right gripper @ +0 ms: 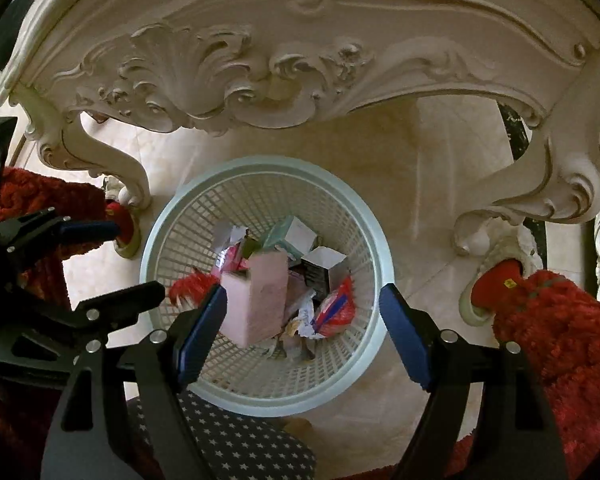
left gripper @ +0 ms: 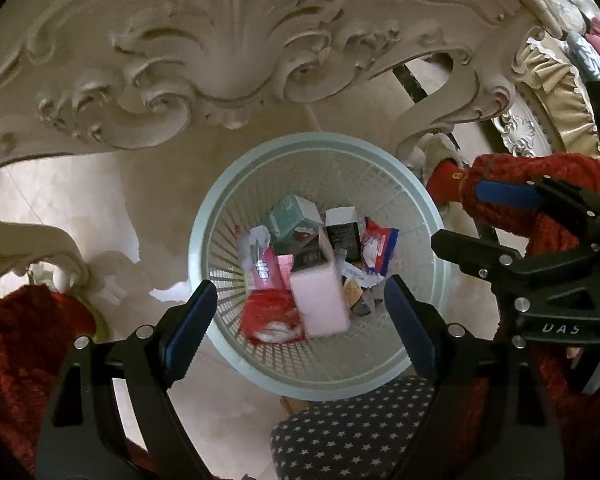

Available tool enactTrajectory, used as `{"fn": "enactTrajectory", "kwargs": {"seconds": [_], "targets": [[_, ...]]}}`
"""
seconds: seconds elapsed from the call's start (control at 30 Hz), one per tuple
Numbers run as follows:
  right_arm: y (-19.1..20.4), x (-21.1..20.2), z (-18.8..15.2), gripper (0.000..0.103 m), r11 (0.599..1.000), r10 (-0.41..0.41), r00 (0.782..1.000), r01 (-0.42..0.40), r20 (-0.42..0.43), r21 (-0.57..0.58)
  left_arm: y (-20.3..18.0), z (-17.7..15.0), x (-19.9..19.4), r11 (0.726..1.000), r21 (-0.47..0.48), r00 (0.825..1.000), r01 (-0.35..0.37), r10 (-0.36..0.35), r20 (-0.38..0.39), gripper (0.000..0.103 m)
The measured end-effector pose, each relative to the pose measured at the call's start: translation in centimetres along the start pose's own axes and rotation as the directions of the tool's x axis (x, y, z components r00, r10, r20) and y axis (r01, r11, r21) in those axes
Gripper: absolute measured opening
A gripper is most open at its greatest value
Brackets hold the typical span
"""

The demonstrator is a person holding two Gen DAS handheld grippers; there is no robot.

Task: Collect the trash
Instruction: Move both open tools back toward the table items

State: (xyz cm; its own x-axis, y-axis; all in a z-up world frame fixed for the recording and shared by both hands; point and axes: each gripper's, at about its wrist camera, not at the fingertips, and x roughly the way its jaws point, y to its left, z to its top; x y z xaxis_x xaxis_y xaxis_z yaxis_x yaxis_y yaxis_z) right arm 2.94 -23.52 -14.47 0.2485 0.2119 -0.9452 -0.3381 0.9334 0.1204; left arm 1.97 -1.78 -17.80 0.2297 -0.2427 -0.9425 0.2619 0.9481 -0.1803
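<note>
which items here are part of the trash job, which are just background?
Job:
- mesh wastebasket
- pink box inside it
- teal carton inside it
- red wrapper inside it
- left gripper, open
- right gripper, open

Background:
- carved cream table
- star-patterned cushion
- red fuzzy fabric

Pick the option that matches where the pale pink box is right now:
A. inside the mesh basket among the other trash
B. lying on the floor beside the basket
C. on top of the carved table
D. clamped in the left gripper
A: the pale pink box lies inside the mesh basket amid wrappers and cartons, while the left gripper and right gripper both hang open and empty above it.
</note>
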Motion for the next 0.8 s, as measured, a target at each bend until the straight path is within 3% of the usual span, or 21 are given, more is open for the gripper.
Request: {"fn": "enactTrajectory", "kwargs": {"seconds": [0.2, 0.3, 0.43, 0.47, 0.53, 0.6, 0.73, 0.8], "targets": [[0.9, -4.9, 0.4, 0.075, 0.999, 0.042, 0.995, -0.040, 0.093, -0.025, -1.0, 0.1, -5.1, 0.998, 0.060, 0.995, -0.021, 0.015, 0.098, 0.083], [1.4, -10.6, 1.4, 0.075, 0.995, 0.098, 0.968, -0.087, 0.229, -0.058, -1.7, 0.9, -9.7, 0.996, 0.088, 0.986, -0.013, -0.002, 0.166, 0.083], [1.0, -16.3, 4.3, 0.075, 0.993, 0.109, 0.908, -0.086, 0.404, -0.075, -1.2, 4.1, -17.9, 0.994, 0.098, 0.929, -0.048, 0.008, 0.370, 0.083], [0.8, -17.4, 5.6, 0.075, 0.994, 0.100, 0.888, -0.074, 0.448, -0.075, -0.8, 5.7, -19.5, 0.994, 0.081, 0.908, -0.075, 0.034, 0.418, 0.083], [0.1, -18.7, 8.6, 0.086, 0.998, 0.045, 0.844, -0.016, 0.534, -0.059, 0.3, 9.2, -21.1, 0.990, 0.021, 0.865, -0.138, 0.110, 0.490, 0.083], [-0.8, -18.8, 13.1, 0.086, 0.998, -0.005, 0.803, 0.042, 0.596, -0.049, 2.1, 14.4, -21.4, 0.981, -0.063, 0.817, -0.182, 0.187, 0.545, 0.083], [-2.3, -17.2, 23.0, 0.086, 0.993, -0.039, 0.739, 0.105, 0.672, -0.057, 5.4, 24.8, -18.3, 0.950, -0.184, 0.788, -0.252, 0.312, 0.531, 0.083], [-3.0, -15.7, 28.4, 0.086, 0.990, -0.038, 0.737, 0.119, 0.675, -0.075, 7.5, 30.1, -16.1, 0.929, -0.250, 0.785, -0.274, 0.366, 0.500, 0.083]]}}
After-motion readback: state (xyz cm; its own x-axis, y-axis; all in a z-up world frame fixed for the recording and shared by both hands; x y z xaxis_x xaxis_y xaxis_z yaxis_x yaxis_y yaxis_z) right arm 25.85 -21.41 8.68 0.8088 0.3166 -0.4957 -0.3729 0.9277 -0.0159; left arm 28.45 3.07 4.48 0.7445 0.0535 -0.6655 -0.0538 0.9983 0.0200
